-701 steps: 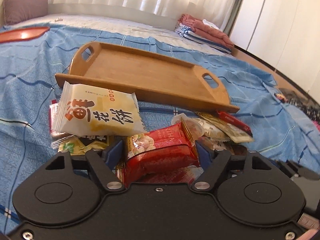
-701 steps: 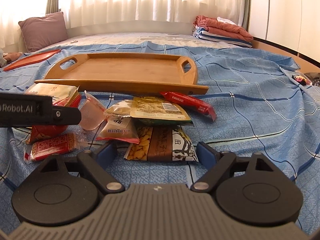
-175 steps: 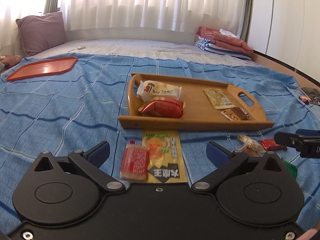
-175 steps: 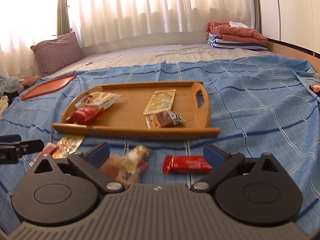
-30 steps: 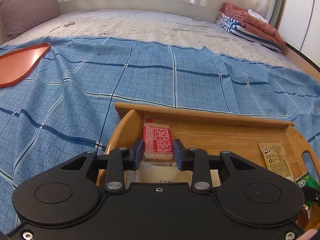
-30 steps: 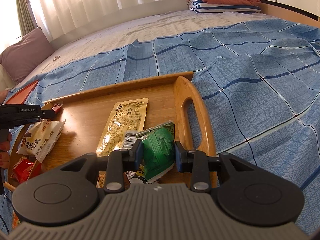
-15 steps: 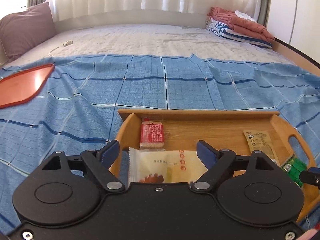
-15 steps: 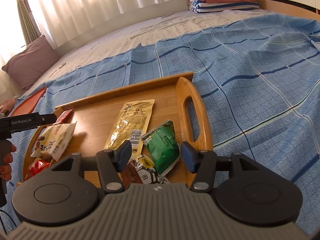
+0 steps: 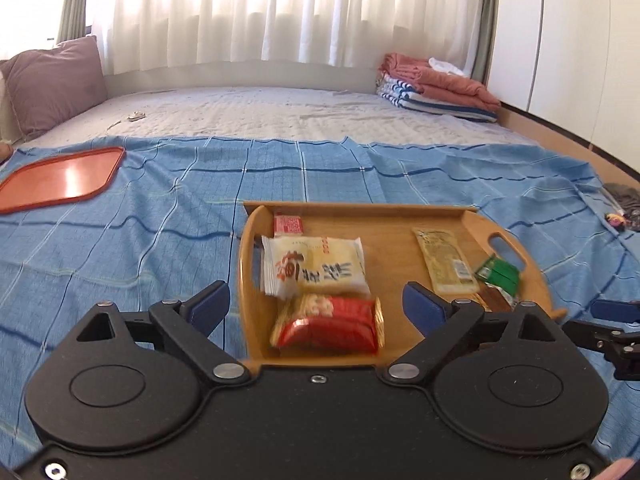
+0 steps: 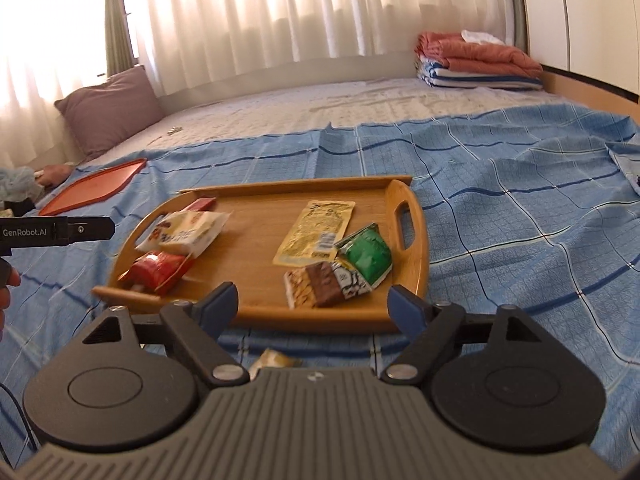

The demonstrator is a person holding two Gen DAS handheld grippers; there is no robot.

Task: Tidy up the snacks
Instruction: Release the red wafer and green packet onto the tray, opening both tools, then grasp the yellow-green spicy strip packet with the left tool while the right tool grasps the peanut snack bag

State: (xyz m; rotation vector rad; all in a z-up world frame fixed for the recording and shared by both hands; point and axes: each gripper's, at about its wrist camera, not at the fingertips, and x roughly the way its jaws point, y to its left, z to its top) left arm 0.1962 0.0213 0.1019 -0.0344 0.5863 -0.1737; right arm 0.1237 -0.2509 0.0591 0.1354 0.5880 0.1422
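Note:
A wooden tray (image 9: 400,216) (image 10: 248,280) lies on the blue bedspread and holds several snacks: a red cracker pack (image 9: 288,225) at its far left corner, a white pastry pack (image 9: 316,270), a red pack (image 9: 330,324), a yellow pouch (image 9: 444,260) (image 10: 316,232), a green pack (image 10: 366,254) and a brown bar (image 10: 324,280). My left gripper (image 9: 316,308) is open and empty, held back above the tray's near left end. My right gripper (image 10: 312,306) is open and empty at the tray's near edge. One snack (image 10: 274,360) lies on the bedspread just below it.
An orange tray (image 9: 64,178) lies on the bedspread at the far left. A purple pillow (image 9: 52,80) and folded blankets (image 9: 436,88) sit at the back. The left gripper's body (image 10: 56,232) shows at the left of the right wrist view.
Both grippers opened, leaving the red cracker pack and the green pack on the tray, then pulled back and up from the tray.

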